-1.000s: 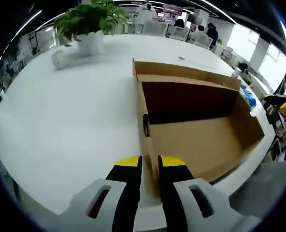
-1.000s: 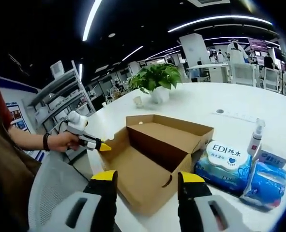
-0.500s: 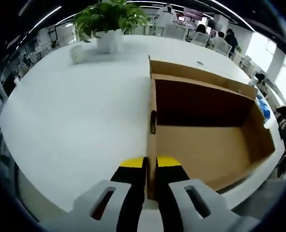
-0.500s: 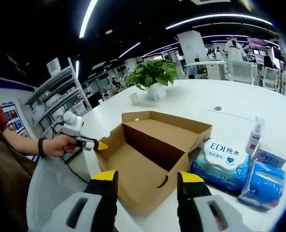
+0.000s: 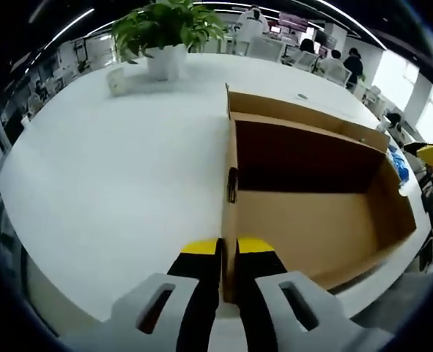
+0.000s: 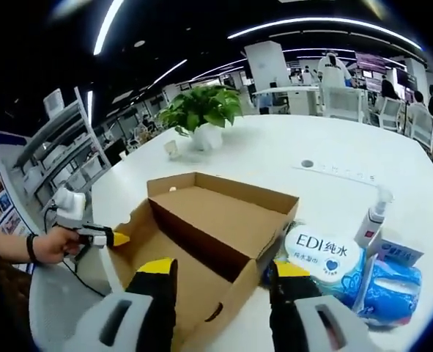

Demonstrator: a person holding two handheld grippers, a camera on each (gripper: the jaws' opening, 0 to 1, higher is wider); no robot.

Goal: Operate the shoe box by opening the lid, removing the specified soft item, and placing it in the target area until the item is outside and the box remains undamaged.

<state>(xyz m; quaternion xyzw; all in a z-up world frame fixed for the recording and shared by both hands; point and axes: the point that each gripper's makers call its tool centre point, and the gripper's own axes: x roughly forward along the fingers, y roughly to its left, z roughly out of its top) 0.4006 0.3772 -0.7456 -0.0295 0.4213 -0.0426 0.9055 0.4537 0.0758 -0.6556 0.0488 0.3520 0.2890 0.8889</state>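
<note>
The brown cardboard shoe box (image 5: 304,158) stands open on the white table, and its inside looks bare. Its lid (image 5: 311,220) lies folded back toward me. My left gripper (image 5: 228,248) is shut on the lid's thin side wall, yellow tips on either side of the cardboard. From the other side I see the box (image 6: 223,209) and the left gripper (image 6: 108,237), held in a hand at the lid's left edge. My right gripper (image 6: 222,273) is open above the lid's near edge, holding nothing. A soft pack of wet wipes (image 6: 322,253) lies outside the box on its right.
Beside the wipes stand a spray bottle (image 6: 374,216) and a blue packet (image 6: 392,275). A potted plant (image 5: 165,33) and a small cup (image 5: 116,79) sit at the table's far side. The white table (image 5: 106,169) spreads bare left of the box. People and desks fill the background.
The left jaws have closed on the lid's side wall and stayed there. The right gripper's view has moved in over the lid and higher, so the box looks closer.
</note>
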